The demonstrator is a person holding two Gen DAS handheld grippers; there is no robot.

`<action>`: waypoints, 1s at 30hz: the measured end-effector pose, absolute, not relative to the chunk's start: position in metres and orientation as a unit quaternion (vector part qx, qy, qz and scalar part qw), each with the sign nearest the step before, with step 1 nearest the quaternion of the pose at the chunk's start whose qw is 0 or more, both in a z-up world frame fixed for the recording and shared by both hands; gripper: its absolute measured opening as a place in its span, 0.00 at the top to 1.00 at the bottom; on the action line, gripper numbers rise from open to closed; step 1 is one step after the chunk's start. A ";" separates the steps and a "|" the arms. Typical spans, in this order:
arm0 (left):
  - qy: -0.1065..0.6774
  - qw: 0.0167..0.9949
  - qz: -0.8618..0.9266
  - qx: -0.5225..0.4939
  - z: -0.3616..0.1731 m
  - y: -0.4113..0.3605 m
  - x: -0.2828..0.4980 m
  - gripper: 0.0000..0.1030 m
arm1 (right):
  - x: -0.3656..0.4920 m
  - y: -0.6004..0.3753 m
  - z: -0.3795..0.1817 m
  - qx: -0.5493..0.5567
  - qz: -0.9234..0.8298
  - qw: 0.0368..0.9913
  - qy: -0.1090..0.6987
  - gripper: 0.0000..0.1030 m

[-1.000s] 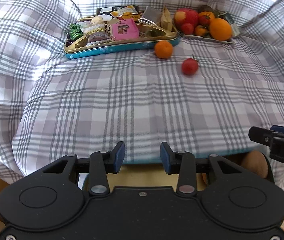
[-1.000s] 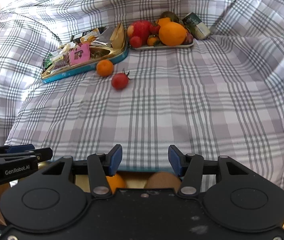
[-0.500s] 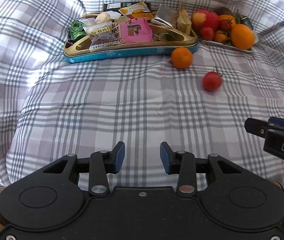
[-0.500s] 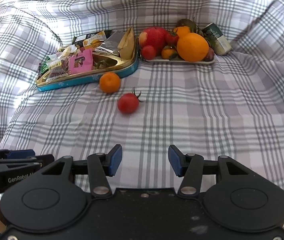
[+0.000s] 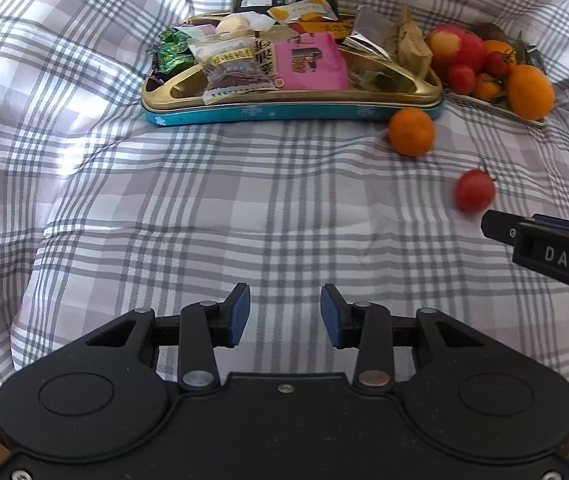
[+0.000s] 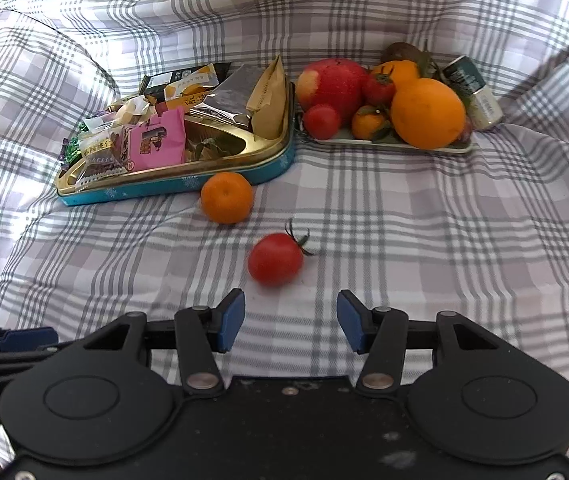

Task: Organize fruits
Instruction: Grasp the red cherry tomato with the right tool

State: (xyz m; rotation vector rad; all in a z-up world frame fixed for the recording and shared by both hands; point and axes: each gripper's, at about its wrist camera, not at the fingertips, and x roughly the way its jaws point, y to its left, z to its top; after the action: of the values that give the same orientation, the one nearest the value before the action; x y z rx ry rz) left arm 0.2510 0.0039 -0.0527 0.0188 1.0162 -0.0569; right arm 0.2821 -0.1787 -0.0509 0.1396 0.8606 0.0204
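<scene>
Both grippers, left [image 5: 285, 317] and right [image 6: 290, 320], have moved farther over the soft plaid bedspread [image 6: 424, 216], jaws open and empty. Far off sit a gold snack tin [image 6: 220, 160] and a flat fruit tray [image 6: 388, 145]. A round mandarin [image 6: 227, 197] lies beside the tin; a glossy tomato [image 6: 275, 259] lies just beyond the right gripper.

Grey-and-white plaid cloth [image 6: 404, 220], red tomato [image 6: 275, 259], orange mandarin [image 6: 227, 197], gold-and-teal tin [image 6: 188, 184], blue-padded black tool [image 6: 290, 322]
</scene>
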 end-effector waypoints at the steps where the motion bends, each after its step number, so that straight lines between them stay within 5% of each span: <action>1: 0.487 0.873 -0.026 0.009 -0.054 0.005 0.252 0.54 | 0.286 -0.178 -0.052 0.068 0.012 0.907 0.416 0.47; 16: 0.492 0.870 -0.032 -0.010 -0.058 0.018 0.262 0.57 | 0.321 -0.164 -0.071 0.059 0.003 0.909 0.412 0.47; 21: 0.488 0.872 -0.030 -0.008 -0.057 0.017 0.262 0.57 | 0.320 -0.156 -0.074 0.015 -0.005 0.918 0.396 0.63; 30: 0.480 0.876 -0.037 0.008 -0.049 0.006 0.259 0.57 | 0.311 -0.172 -0.070 0.027 -0.008 0.917 0.398 0.64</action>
State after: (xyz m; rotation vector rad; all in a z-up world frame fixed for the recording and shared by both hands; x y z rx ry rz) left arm 0.2591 0.0056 -0.0490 0.0163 1.0027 -0.0768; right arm 0.3109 -0.1716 -0.0701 0.0552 0.8187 -0.0162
